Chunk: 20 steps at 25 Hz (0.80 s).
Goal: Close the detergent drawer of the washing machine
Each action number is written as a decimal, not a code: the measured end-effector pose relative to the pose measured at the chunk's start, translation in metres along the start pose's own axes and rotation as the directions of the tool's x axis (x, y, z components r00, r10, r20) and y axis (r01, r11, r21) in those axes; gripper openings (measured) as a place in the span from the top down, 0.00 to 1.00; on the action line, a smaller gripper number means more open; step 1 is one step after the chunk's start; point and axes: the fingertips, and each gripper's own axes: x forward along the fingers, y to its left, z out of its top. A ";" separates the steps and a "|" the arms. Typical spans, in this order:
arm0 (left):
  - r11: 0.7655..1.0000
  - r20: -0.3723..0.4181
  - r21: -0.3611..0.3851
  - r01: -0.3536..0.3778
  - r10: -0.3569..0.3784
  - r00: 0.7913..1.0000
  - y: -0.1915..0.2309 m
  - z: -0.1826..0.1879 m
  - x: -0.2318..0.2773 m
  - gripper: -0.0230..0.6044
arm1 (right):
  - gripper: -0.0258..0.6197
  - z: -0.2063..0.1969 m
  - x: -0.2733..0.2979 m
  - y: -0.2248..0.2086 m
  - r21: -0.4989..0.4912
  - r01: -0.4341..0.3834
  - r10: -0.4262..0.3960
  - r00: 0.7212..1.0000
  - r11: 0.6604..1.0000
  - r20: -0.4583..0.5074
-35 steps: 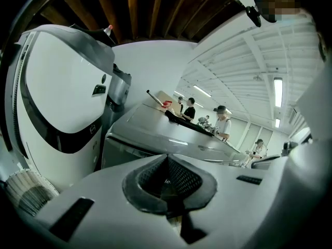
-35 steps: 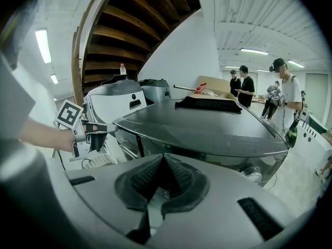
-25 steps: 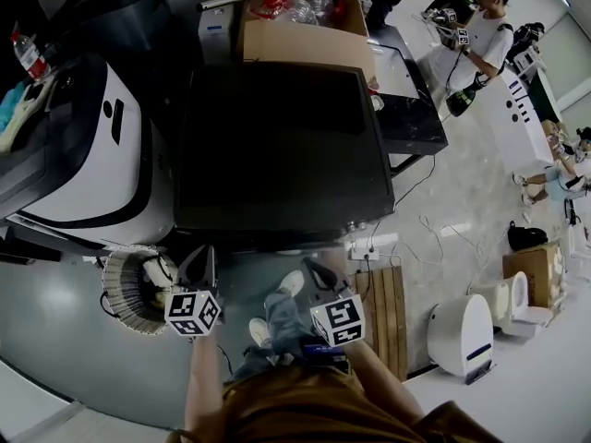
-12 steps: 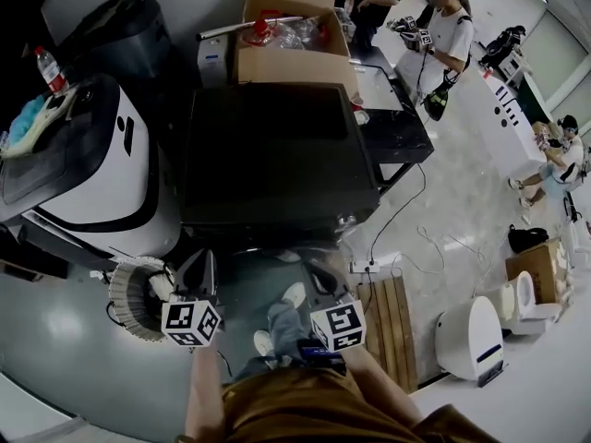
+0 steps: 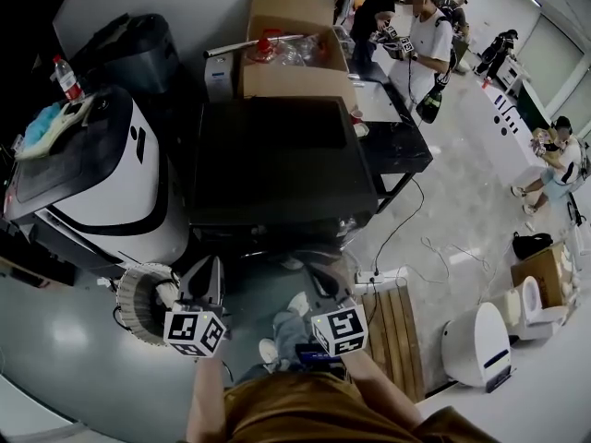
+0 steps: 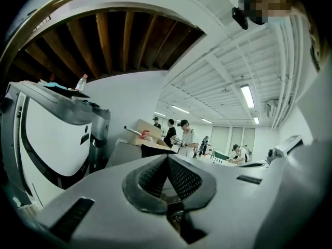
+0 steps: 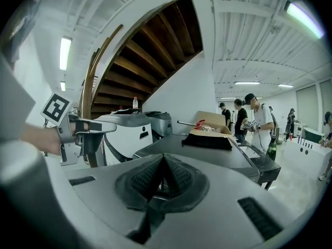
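Note:
The dark washing machine (image 5: 277,160) stands in the middle of the head view, seen from above; its front face and detergent drawer are hidden from here. My left gripper (image 5: 205,275) hangs low in front of its left corner, shut with nothing between the pads. My right gripper (image 5: 323,277) is level with it near the right corner, also shut and empty. Neither touches the machine. In the right gripper view the machine's flat top (image 7: 207,152) lies ahead of the shut right gripper (image 7: 162,166). The left gripper (image 6: 167,166) points past the machine's edge (image 6: 155,150).
A white appliance (image 5: 92,183) stands left of the machine, with a coiled hose (image 5: 138,298) on the floor below it. A cardboard box (image 5: 295,53) sits behind. A power strip (image 5: 374,275), wooden pallet (image 5: 392,326) and white toilet (image 5: 476,340) lie to the right. People (image 5: 416,35) stand far back.
The head view has drawn back and tilted up, so the machine sits higher and smaller in frame. Both grippers stay shut and low in front of it.

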 end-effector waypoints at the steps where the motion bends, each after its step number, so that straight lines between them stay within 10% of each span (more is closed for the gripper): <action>1: 1.000 0.001 0.001 0.001 -0.001 1.000 -0.001 0.000 -0.001 0.93 | 0.94 0.002 -0.001 0.001 0.000 0.000 0.000 1.000 1.000 0.004; 20: 1.000 0.005 0.004 0.012 -0.012 1.000 -0.003 -0.001 0.001 0.93 | 0.94 -0.008 -0.003 -0.003 -0.010 0.016 -0.017 0.999 1.000 -0.031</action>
